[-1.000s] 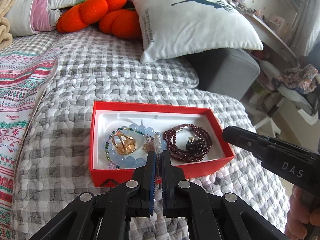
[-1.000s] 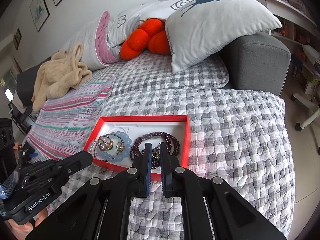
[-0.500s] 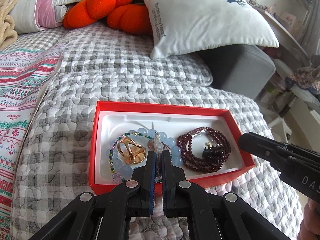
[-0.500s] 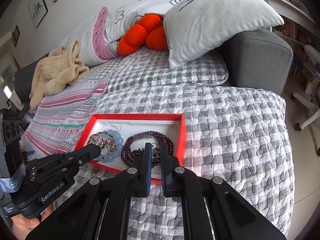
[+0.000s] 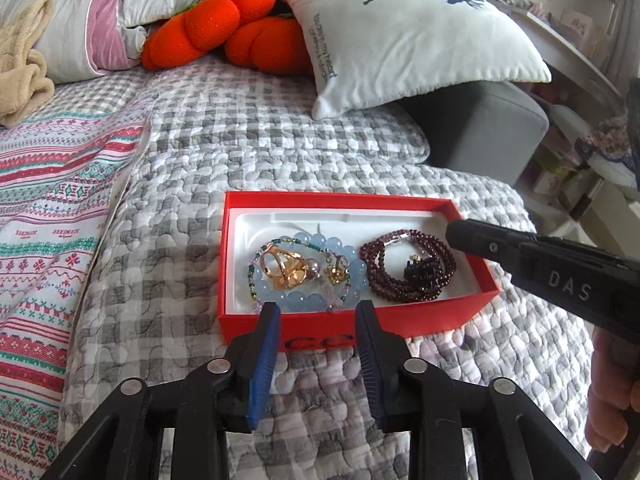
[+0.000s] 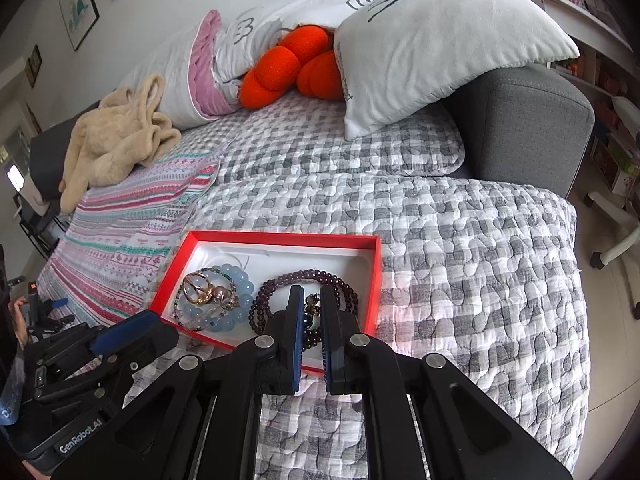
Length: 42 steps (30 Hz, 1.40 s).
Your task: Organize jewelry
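Quilt: red box [image 5: 248, 326] w/ jewelry just beyond left fingers [image 5: 267, 332], just spread, nothing between

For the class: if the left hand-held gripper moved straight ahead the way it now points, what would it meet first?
Probably the near wall of the red box, just beyond the open left hand-held gripper; a slightly higher path would reach the blue bead bracelet instead. Depth is uncertain.

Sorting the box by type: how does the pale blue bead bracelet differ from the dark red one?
The pale blue bracelet has large translucent beads in a single ring; the dark red bracelet has small garnet-coloured beads wound in several loops. The blue one lies in the left half of the red box with gold rings inside it; the red one lies in the right half with a dark charm. Both lie flat on the white liner.
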Each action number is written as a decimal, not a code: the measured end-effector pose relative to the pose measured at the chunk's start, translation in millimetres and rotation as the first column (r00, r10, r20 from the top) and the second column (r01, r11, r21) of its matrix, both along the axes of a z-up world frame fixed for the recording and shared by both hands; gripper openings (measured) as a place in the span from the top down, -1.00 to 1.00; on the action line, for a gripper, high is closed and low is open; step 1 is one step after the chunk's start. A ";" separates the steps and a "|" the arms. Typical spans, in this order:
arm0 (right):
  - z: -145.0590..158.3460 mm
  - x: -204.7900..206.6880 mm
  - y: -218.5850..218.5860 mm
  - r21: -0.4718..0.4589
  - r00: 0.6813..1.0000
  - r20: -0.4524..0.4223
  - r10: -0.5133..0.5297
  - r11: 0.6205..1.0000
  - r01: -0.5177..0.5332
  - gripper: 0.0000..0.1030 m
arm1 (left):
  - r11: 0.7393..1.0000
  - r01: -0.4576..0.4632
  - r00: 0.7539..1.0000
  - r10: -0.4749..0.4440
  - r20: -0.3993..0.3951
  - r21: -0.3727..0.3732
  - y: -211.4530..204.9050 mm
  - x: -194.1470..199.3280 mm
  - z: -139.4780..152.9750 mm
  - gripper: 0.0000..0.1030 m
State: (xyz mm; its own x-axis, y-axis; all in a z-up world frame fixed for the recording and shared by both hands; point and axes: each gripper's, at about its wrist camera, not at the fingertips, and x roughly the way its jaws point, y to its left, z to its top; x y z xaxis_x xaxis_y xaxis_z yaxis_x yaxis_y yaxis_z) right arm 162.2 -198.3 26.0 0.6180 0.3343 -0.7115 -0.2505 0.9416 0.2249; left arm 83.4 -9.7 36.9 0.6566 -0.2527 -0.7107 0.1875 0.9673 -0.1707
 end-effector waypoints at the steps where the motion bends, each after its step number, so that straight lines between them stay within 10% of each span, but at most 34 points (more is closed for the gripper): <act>1: 0.1 1.6 1.3 0.000 1.000 -0.001 0.000 1.000 0.000 0.84 | 1.000 0.001 1.000 -0.001 0.001 0.007 0.9 -2.3 0.6 0.15; 10: -4.3 13.0 2.7 0.049 1.000 -0.007 0.022 0.999 -0.022 0.80 | 0.998 -0.021 0.999 0.023 -0.022 0.062 10.7 -3.7 -4.9 -0.19; 24: 12.1 -28.7 -8.3 -0.013 0.999 -0.007 -0.034 0.999 0.034 -0.13 | 0.978 -0.149 0.989 0.149 0.008 0.143 20.2 -26.6 -1.8 -0.99; 33: 20.8 -92.1 -5.8 -0.149 0.994 0.065 -0.090 0.984 0.099 -0.84 | 0.970 -0.173 0.983 0.180 -0.030 0.169 22.8 -52.6 -0.9 -0.99; 42: 17.4 -130.5 -8.2 -0.202 0.993 0.039 -0.108 0.973 0.114 -0.87 | 0.970 -0.176 0.981 0.188 -0.053 0.170 19.4 -69.9 -0.7 -0.99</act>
State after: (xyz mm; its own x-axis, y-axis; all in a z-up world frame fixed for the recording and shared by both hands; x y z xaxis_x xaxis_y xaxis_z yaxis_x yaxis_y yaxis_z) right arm 31.8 -206.5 43.4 0.6631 0.1122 -0.7401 -0.1452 0.9892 0.0199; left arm 13.4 9.7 36.3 0.6292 -0.0098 -0.7772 -0.0009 0.9999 -0.0133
